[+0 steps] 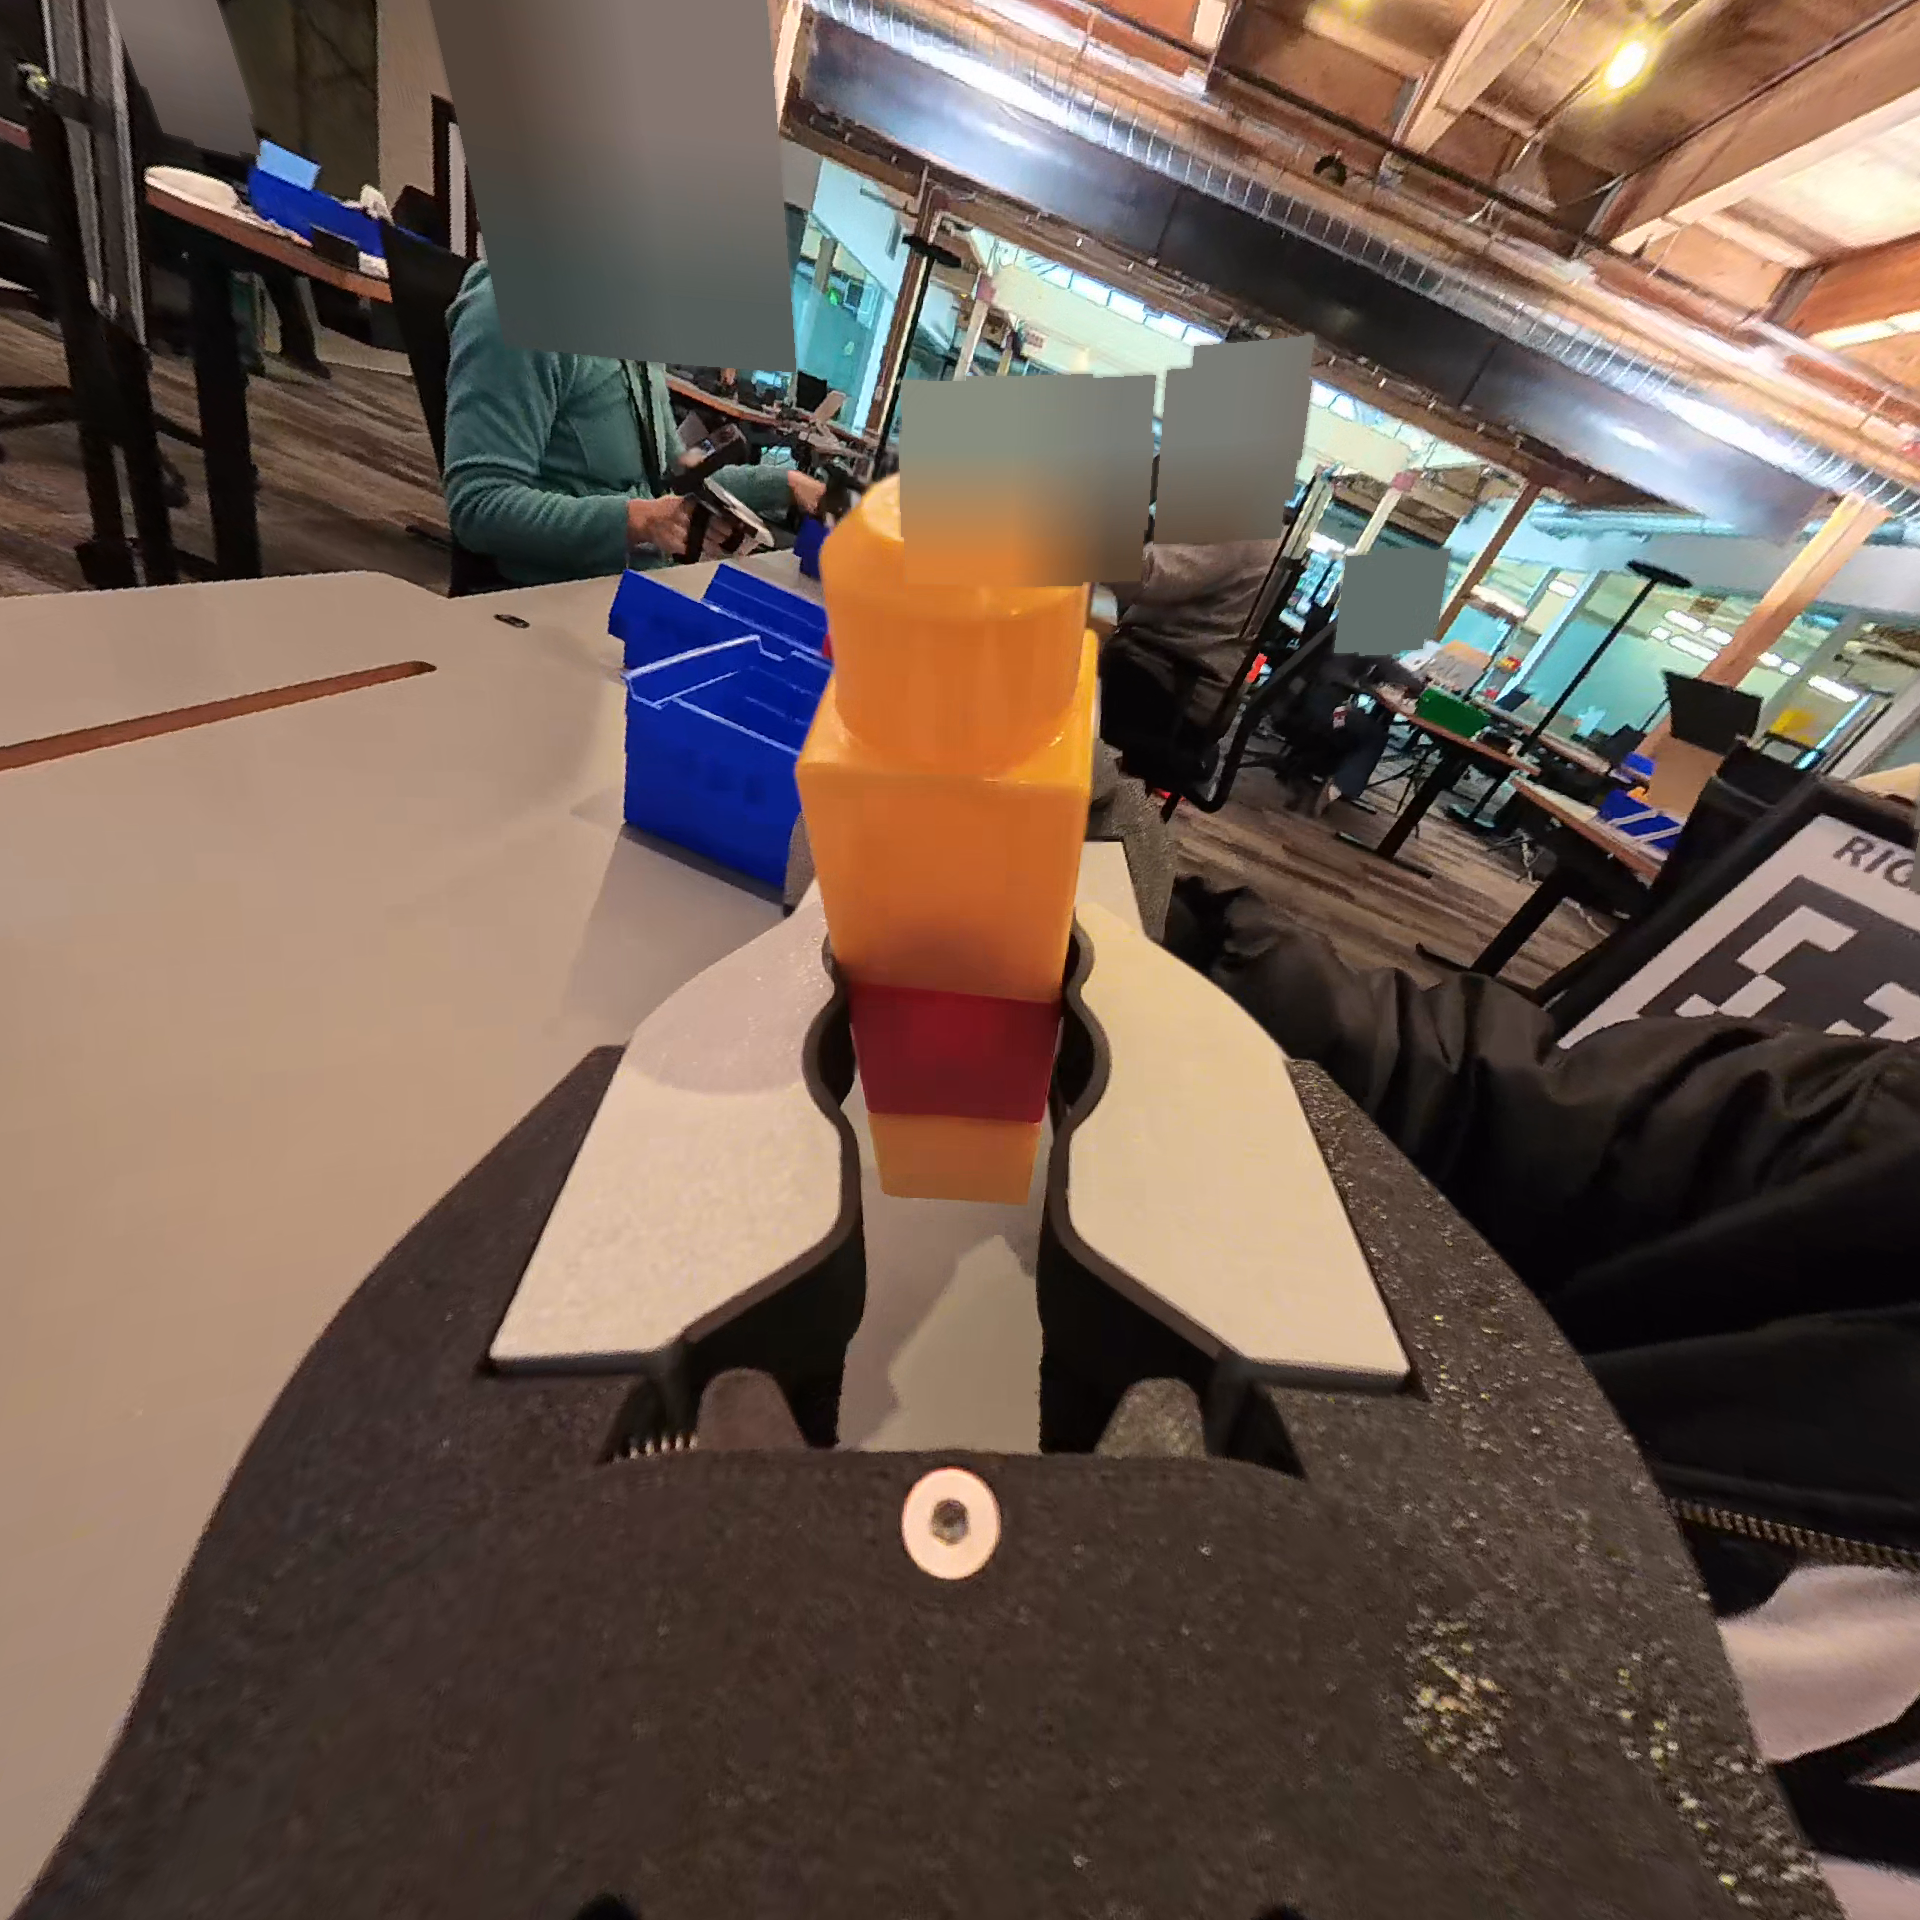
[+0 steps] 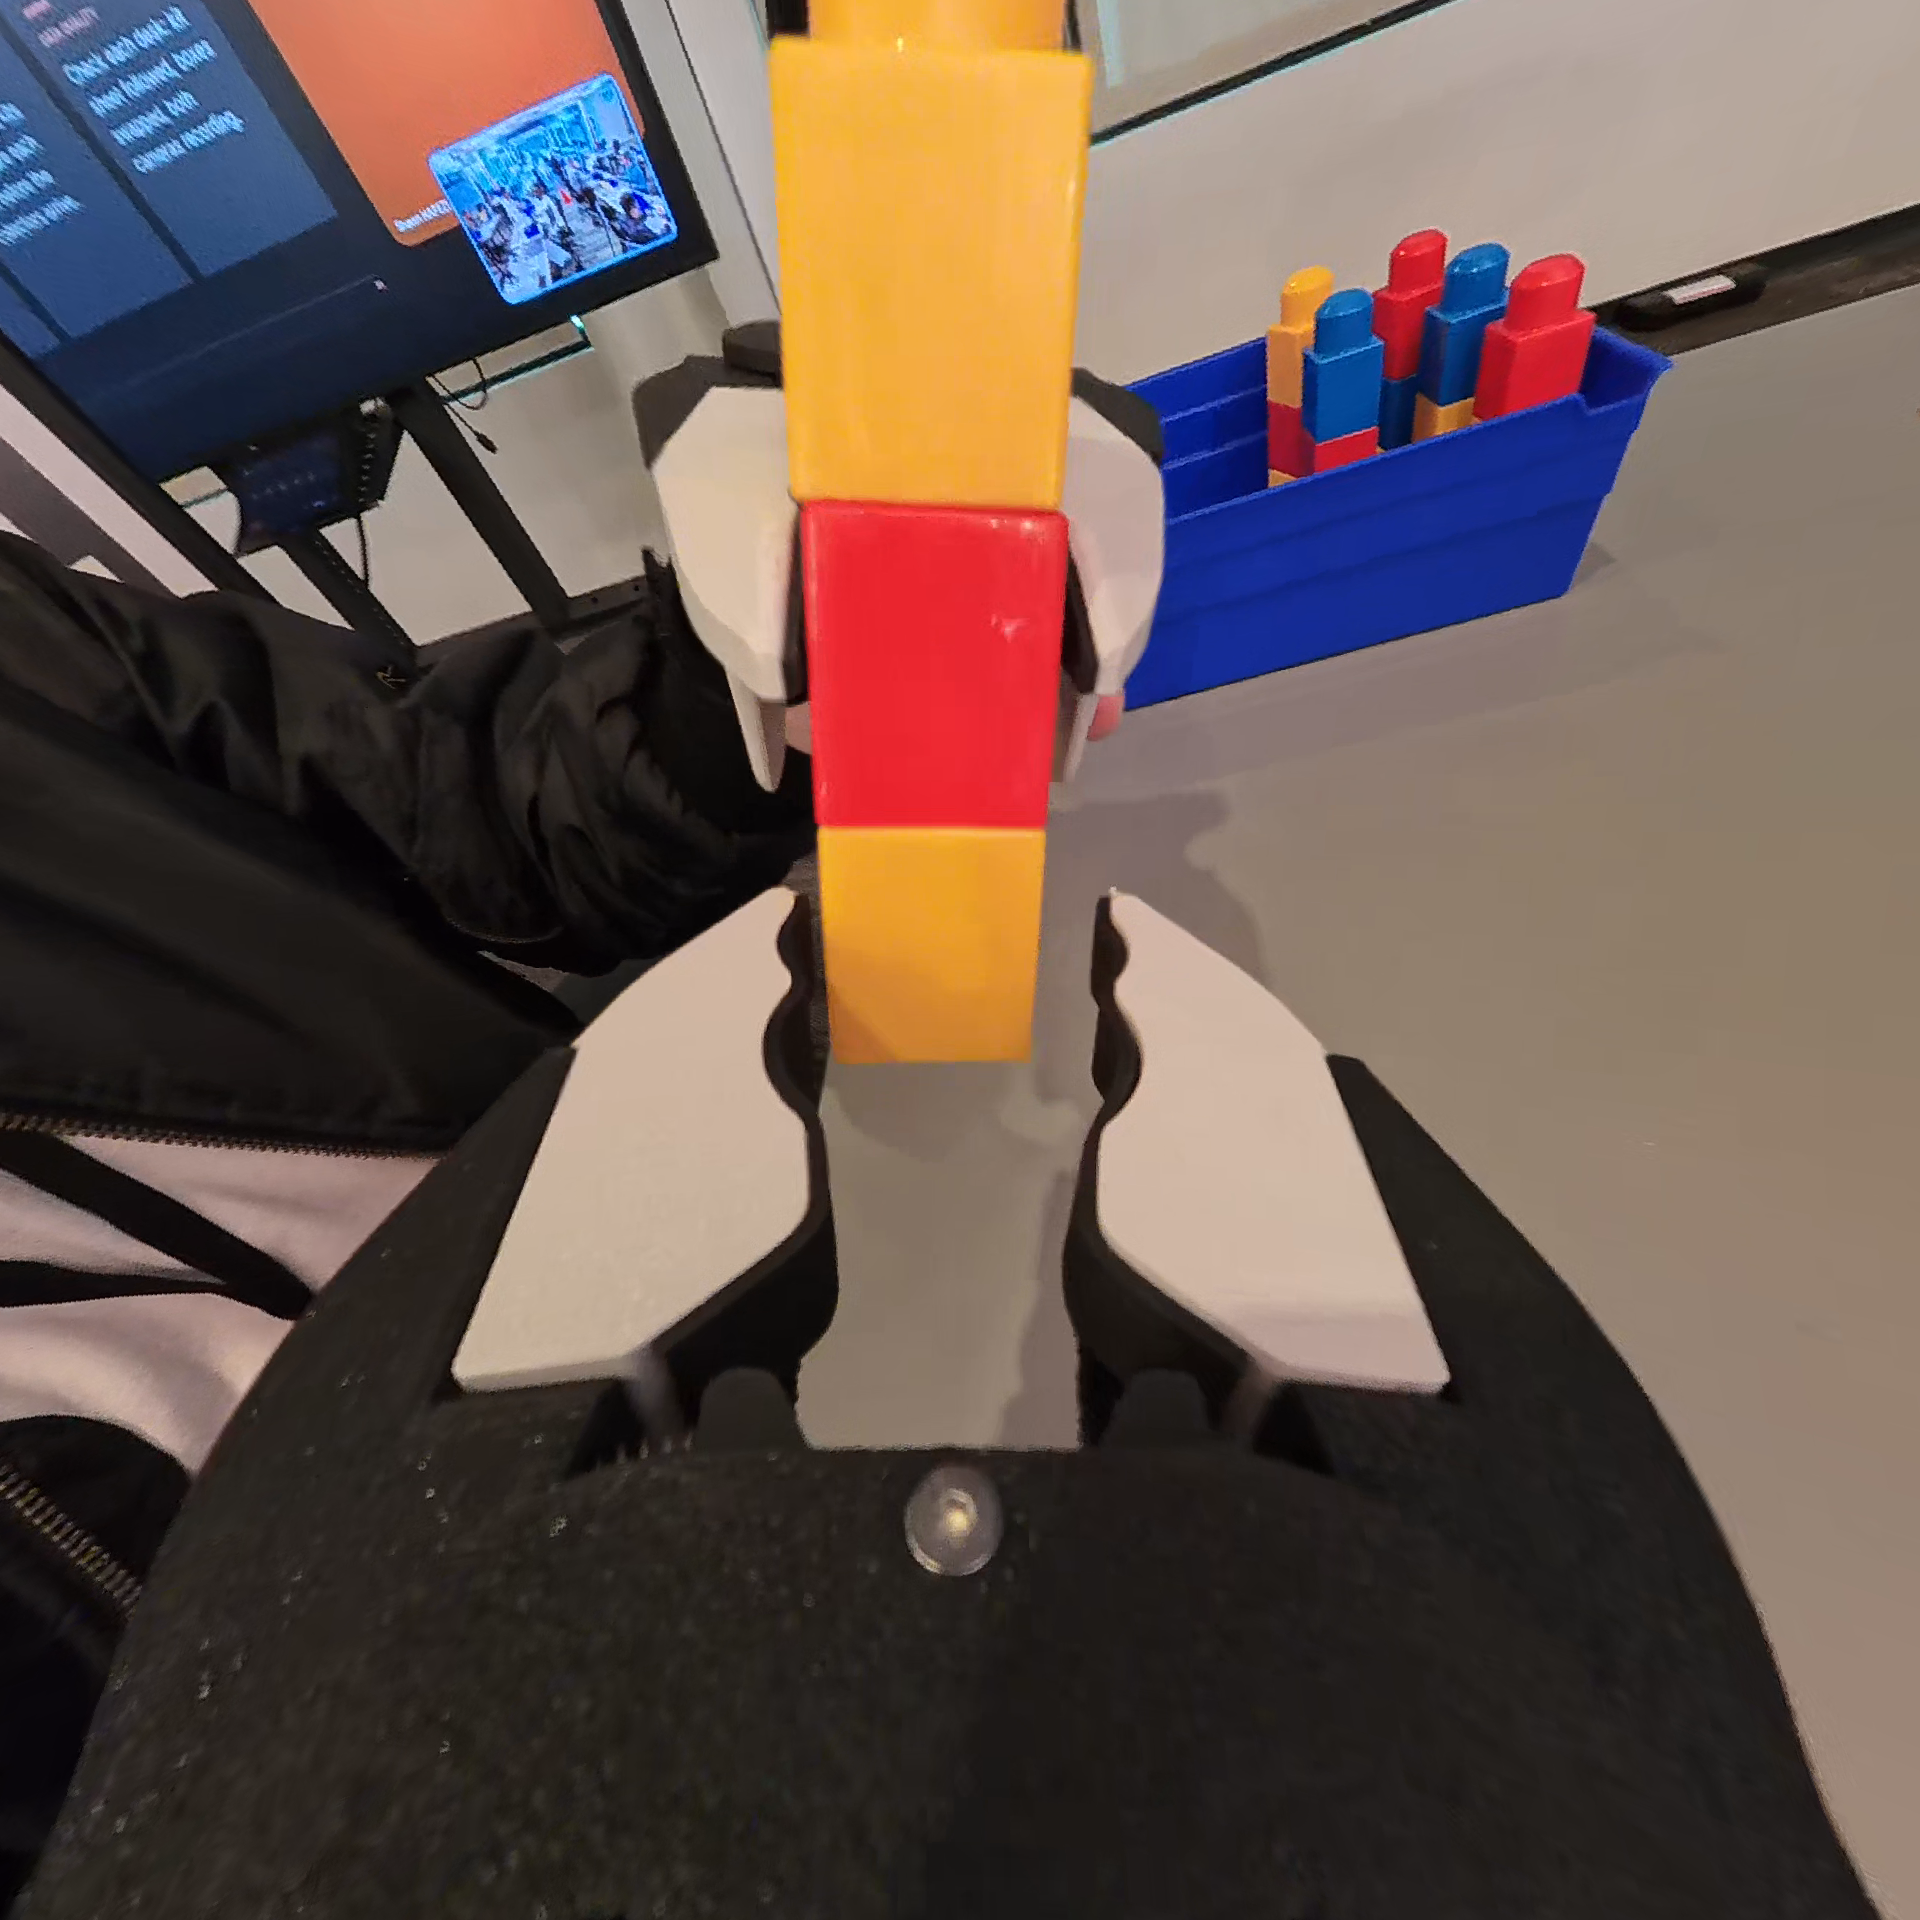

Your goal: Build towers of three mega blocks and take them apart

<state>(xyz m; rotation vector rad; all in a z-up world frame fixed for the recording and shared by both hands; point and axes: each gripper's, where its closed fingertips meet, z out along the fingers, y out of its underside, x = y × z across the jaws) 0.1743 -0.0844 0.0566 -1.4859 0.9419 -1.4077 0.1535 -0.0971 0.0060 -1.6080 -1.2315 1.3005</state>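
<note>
A tower of three mega blocks stands upright: a yellow top block (image 1: 951,831) (image 2: 930,281), a red middle block (image 1: 951,1055) (image 2: 935,665) and a yellow bottom block (image 1: 956,1153) (image 2: 930,945). My left gripper (image 1: 956,966) is shut on the red block. Its grey fingers (image 2: 727,551) show behind the tower in the right wrist view. My right gripper (image 2: 948,914) is open, with its fingers on either side of the bottom yellow block and a gap on the right. I cannot tell whether the tower touches the grey table (image 2: 1558,1039).
A blue bin (image 2: 1403,561) at the back right holds several built towers (image 2: 1434,343). More blue bins (image 1: 707,769) sit beyond the tower on the table (image 1: 260,1039). A black sleeve (image 2: 312,779) (image 1: 1558,1143) lies beside it. A monitor (image 2: 312,156) stands at the back left. A person in teal (image 1: 540,447) sits far off.
</note>
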